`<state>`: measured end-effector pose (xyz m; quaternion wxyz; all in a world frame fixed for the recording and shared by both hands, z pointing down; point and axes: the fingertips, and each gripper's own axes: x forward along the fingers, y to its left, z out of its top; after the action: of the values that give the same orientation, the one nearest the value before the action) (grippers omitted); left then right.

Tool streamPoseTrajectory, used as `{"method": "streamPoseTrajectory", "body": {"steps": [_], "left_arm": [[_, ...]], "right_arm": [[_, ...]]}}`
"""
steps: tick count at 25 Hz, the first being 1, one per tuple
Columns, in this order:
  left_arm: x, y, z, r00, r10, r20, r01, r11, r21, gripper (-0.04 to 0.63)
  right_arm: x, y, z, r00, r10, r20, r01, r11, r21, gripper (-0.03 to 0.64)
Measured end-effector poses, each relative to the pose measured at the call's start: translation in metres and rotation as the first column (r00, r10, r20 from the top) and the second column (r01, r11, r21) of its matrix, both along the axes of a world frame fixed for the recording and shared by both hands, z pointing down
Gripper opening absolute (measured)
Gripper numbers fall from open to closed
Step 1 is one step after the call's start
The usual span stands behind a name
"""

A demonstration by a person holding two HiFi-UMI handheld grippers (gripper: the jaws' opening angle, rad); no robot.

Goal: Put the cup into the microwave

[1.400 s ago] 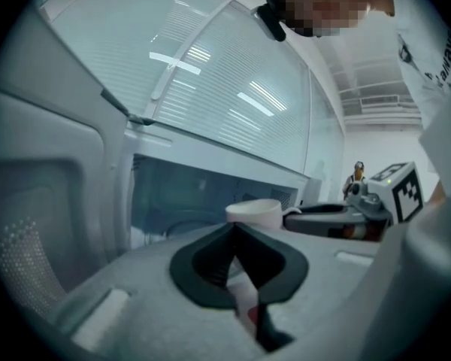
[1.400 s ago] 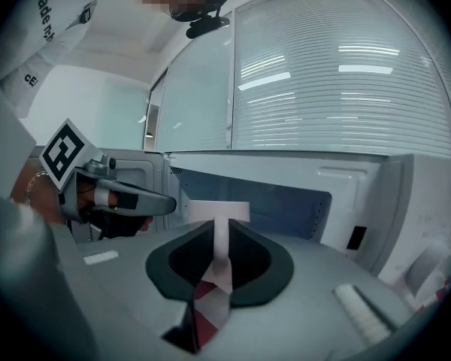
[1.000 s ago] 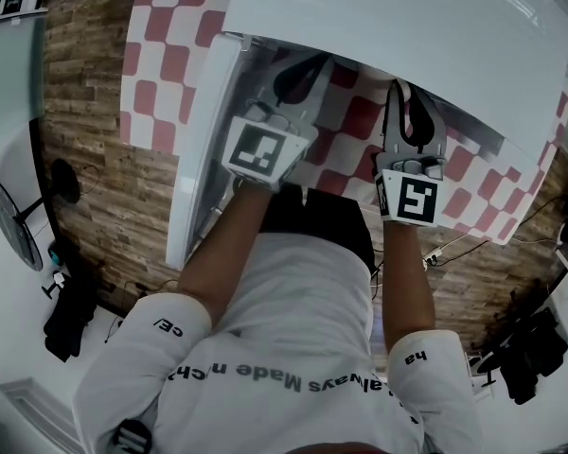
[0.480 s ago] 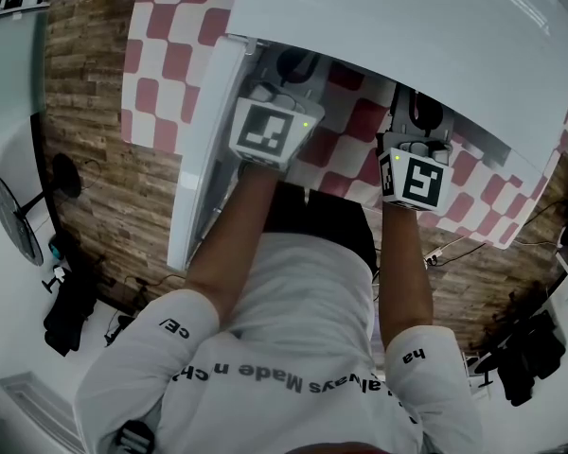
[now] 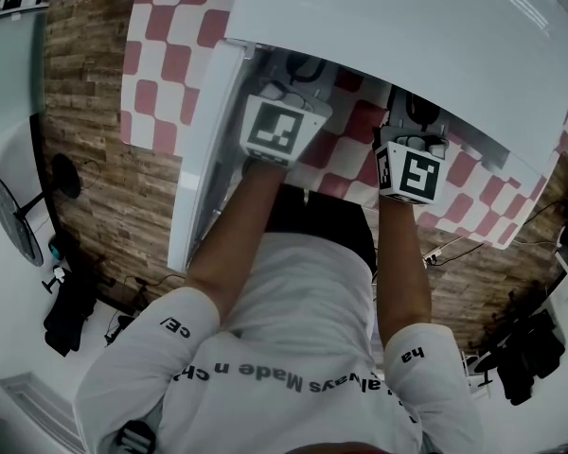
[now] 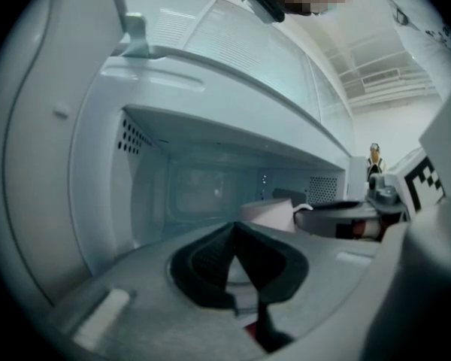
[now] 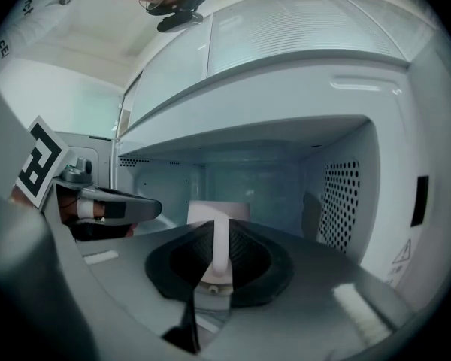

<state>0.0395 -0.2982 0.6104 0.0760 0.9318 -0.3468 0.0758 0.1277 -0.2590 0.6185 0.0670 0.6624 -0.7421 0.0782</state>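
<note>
A pale cup (image 7: 218, 210) sits inside the open microwave's cavity (image 7: 286, 179). My right gripper (image 7: 220, 232) is shut on its white handle (image 7: 220, 250), and I cannot tell whether the cup rests on the floor. In the left gripper view the cup (image 6: 269, 214) shows to the right, with the right gripper (image 6: 346, 220) behind it. My left gripper (image 6: 233, 230) is shut with nothing in it, at the cavity's mouth, left of the cup. The head view shows only the marker cubes of the left gripper (image 5: 282, 130) and the right gripper (image 5: 412, 173); the jaws are hidden under the microwave's top (image 5: 398, 26).
The microwave's door (image 5: 204, 149) hangs open at the left, close to my left gripper. A perforated side wall (image 7: 338, 201) stands right of the cup. The microwave stands on a red-and-white checked cloth (image 5: 166, 55).
Both grippers have moved forward into the microwave, the right one carrying the cup; their jaws are now out of sight under its top in the head view.
</note>
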Motion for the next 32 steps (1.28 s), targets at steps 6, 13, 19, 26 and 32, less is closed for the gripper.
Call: {"method": "streamPoseTrajectory", "body": {"steps": [6,13,19,26,32], "left_arm": [[0.001,0.002,0.005,1.000,0.001,0.008,-0.001,1.000,-0.013,0.003],[0.004,0.009,0.007,0.999,0.024,0.021,-0.024,0.999,-0.022,0.003],[0.007,0.015,0.002,0.998,0.038,0.040,-0.035,0.998,-0.058,0.003],[0.004,0.017,0.002,0.998,0.029,0.057,-0.022,0.993,-0.116,0.003],[-0.004,0.033,0.001,0.999,0.007,0.052,0.004,0.978,-0.210,0.003]], "right_arm": [[-0.003,0.000,0.003,1.000,-0.016,-0.010,0.016,1.000,0.009,0.043],[-0.009,0.001,0.016,0.999,-0.044,-0.003,0.044,0.999,-0.024,0.043],[-0.015,0.001,0.024,0.998,-0.068,0.004,0.068,0.995,-0.076,0.048],[-0.013,0.000,0.026,0.997,-0.073,0.027,0.076,0.989,-0.126,0.087],[-0.009,0.016,0.008,0.997,-0.077,0.028,0.080,0.985,-0.151,0.109]]}}
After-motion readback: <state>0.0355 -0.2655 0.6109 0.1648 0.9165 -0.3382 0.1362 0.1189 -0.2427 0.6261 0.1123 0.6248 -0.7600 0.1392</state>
